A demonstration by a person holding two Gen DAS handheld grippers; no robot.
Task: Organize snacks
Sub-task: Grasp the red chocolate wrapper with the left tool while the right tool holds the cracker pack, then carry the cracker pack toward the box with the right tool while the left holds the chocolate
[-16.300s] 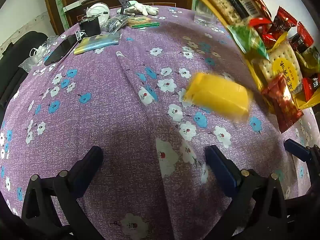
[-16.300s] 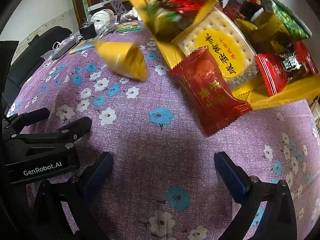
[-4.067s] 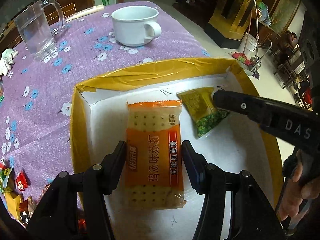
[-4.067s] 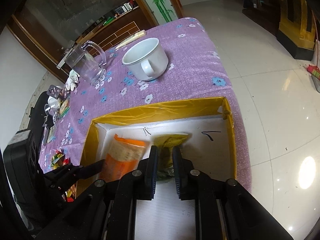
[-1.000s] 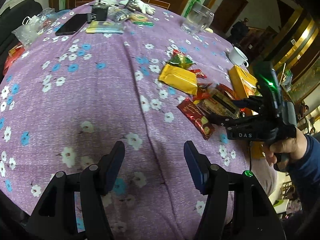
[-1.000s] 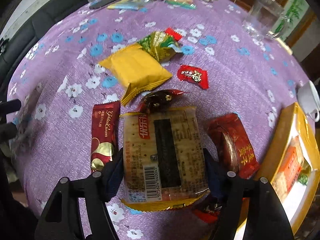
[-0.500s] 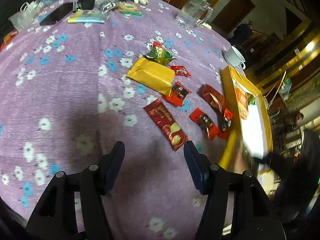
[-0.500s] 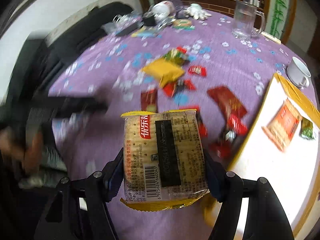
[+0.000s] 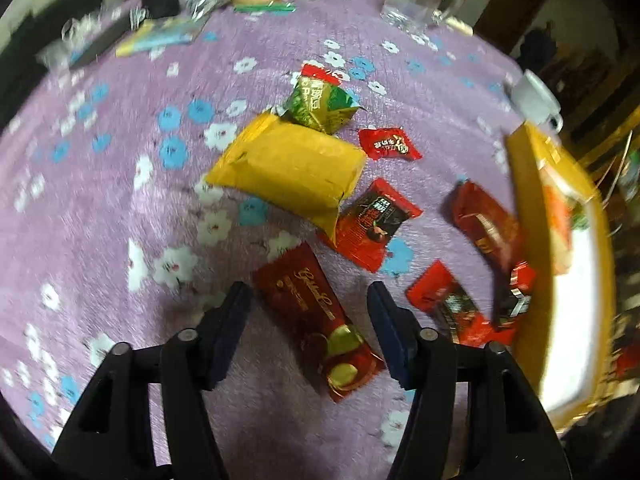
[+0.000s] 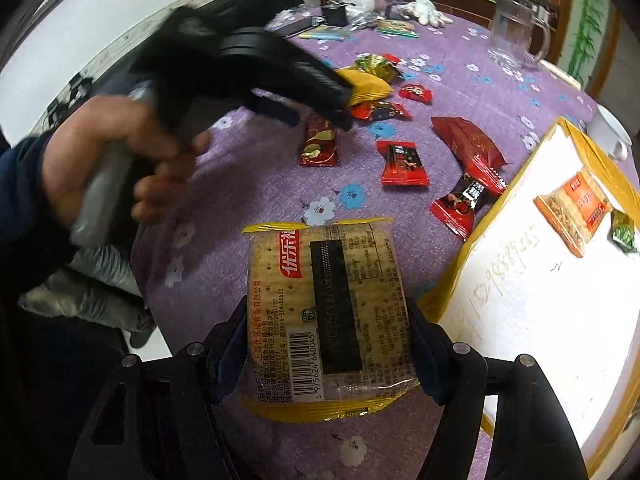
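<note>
Box [image 9: 520, 184] edge smeared by blur, left gripper [image 9: 308, 300] jaws closing, apart, astride red bar [image 9: 316, 312], right gripper [image 10: 326, 320] jaws clamping clear yellow-trimmed cracker pack [image 10: 326, 312]

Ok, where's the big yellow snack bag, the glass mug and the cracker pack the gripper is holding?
Yellow snack bag [image 9: 288, 168]: left wrist view, middle of its flat face.
Glass mug [image 10: 514, 36]: right wrist view, its clear body.
Cracker pack [image 10: 328, 308]: right wrist view, the dark label strip, between the right gripper's fingers.

Glossy plastic wrappers [image 9: 316, 312], matt cloth [image 9: 120, 200]
</note>
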